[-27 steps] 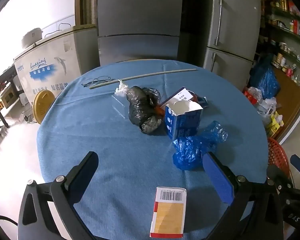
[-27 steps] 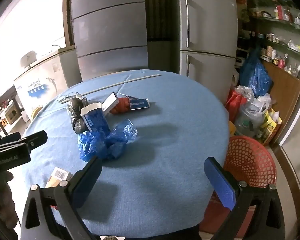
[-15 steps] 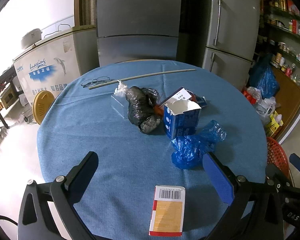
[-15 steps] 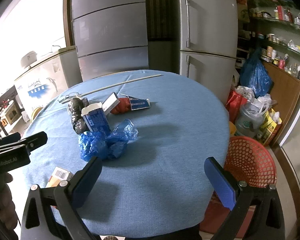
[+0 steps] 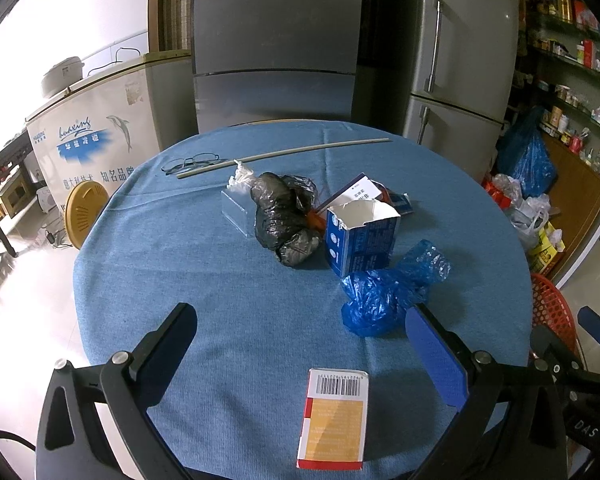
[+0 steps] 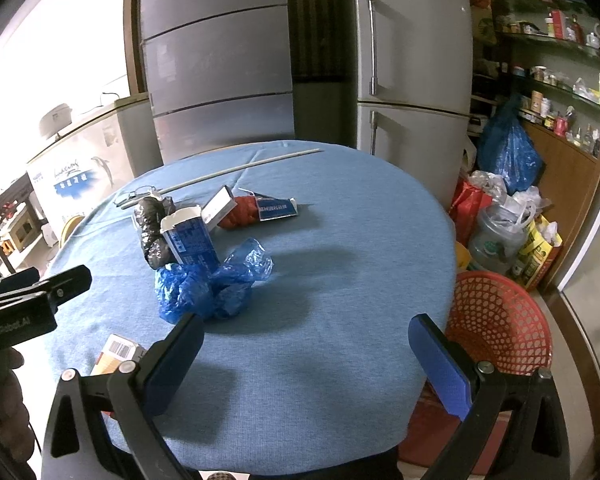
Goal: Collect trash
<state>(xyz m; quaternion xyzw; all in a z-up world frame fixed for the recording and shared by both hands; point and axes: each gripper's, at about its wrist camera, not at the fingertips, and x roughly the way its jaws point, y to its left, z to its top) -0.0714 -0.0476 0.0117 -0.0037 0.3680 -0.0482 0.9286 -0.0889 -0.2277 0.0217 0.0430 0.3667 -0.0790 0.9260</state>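
- Change vs. the earlier views: almost none. Left-wrist view creeps slightly fwd, so the clutter sits a touch lower in the picture; right-wrist view is as before. No item has shifted.
- Meaning for task: collecting has not started, judging by the layout. All trash is on the worktop (image 5: 148, 264); nothing shows inside the red basket (image 6: 500, 320), though only part of it is visible.
- Left claw (image 5: 300, 344): jaws wide apart, nothing btwn the pads, hovering over the near edge, tilted down.
- Right claw (image 6: 304, 360): likewise wide apart and empty, over bare cloth at the near right of the worktop.
- Small box w/ barcode (image 5: 334, 416): lies flat, near edge, just ahead of and btwn the left claw's jaws, not touching them. Prob. the easiest first pick.
- Blue plastic bag (image 5: 384, 296): crumpled, just beyond the left claw's right finger; in the right view it lies ahead-left of the right claw's left finger (image 6: 172, 360).
- Open blue carton (image 5: 360, 236): upright, touching the blue bag's far side.
- Black bag (image 5: 284, 216): left of the carton, mid-worktop, well apart from both claws.
- Red basket: on the floor, beside the worktop's right edge, close behind the right claw's right finger; likely drop point.
- Glasses (image 5: 190, 162) & long rod (image 5: 284, 153): far side; prob. not trash.
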